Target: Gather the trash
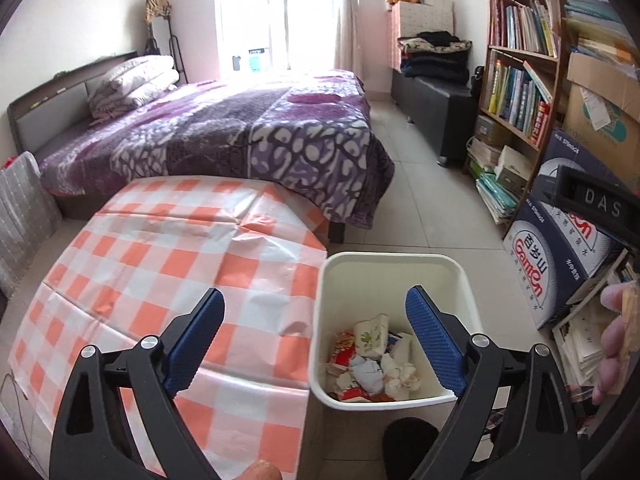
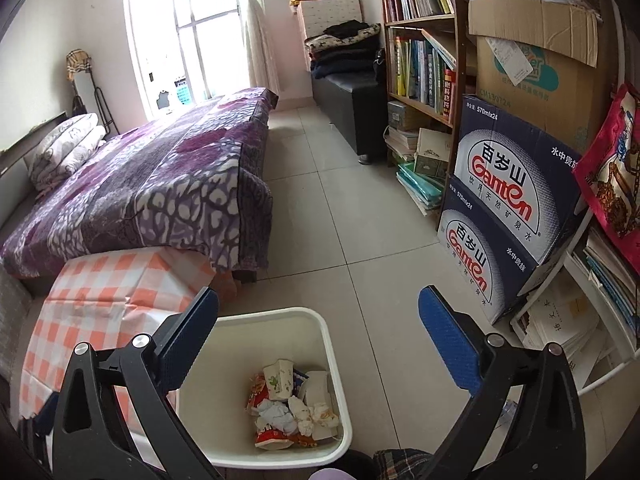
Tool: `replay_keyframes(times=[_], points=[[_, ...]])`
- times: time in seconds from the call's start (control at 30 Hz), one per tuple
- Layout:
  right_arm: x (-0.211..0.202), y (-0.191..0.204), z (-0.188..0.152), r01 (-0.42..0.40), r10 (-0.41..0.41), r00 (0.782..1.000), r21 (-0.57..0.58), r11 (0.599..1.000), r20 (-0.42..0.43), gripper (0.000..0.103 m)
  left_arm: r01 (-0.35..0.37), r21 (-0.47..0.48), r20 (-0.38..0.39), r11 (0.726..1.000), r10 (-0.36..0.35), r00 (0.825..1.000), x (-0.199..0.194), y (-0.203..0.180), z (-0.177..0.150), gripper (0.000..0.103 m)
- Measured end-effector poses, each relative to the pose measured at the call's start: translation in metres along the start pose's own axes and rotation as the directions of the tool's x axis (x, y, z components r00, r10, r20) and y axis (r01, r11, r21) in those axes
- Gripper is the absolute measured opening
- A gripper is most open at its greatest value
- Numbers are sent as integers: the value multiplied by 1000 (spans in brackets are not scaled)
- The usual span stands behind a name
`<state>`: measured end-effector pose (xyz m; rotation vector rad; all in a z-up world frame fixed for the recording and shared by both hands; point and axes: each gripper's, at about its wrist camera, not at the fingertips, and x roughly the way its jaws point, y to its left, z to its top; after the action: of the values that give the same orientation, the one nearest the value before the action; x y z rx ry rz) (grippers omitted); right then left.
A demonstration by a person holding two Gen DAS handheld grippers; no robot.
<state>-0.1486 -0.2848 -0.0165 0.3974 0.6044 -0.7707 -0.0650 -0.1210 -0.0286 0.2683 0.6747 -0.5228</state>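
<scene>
Bedroom light pours from the far window over pale floor tiles, and I stand at the near end with a gripper in each hand. My left gripper (image 1: 316, 336) has its jaws spread wide with nothing between the blue pads (image 1: 434, 344); its left pad hangs over the bench and its right pad over the bin. My right gripper (image 2: 320, 340) is likewise splayed fully apart and carries nothing, its left pad above the bin's near-left rim, its right pad over bare tiles.

Below both sits the white bin (image 2: 332, 356), on the floor just beside the right edge of the bench (image 1: 160, 264), which wears an orange-and-white checked cloth. The trash (image 2: 294, 408) lies at the bottom of the bin: crumpled white tissues, a flattened carton with a green leaf print and red wrappers, all heaped together.

Beyond the bench stretches the bed (image 1: 224, 136) under a purple patterned blanket, folded bedding at its far-left end. Along the right wall stand blue water cartons (image 2: 508, 200) stacked two high, a brown cardboard box on top of them, and a wooden bookshelf (image 2: 424, 48) further off.
</scene>
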Motion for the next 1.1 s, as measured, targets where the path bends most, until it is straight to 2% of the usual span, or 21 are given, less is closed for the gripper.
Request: replay_keyframes(times=[0.13,0.27,0.43,0.7,1.1], points=[[-16,13,-23,-1,3,999,-41,999,35,96,-148,27,79,989,145,986,-19,15,-8,96],[-27,26,-43,-2,9,997,-93,996,79,96,-199,-7,108,980,199,974,-34,37,-15,96],[-35,43,-59,-41,54,995,-142,989,89,96,-251,-57,102,966,256,961,-47,61,-28,96],[-43,77,-84,-38,81,985,-268,963,153,96,-273,-121,67,954,282,957,-47,88,-36,96],[-41,92,-91,-73,115,986,-303,950,124,96,-279,-137,12,950,284,959,-36,96,-41,96]])
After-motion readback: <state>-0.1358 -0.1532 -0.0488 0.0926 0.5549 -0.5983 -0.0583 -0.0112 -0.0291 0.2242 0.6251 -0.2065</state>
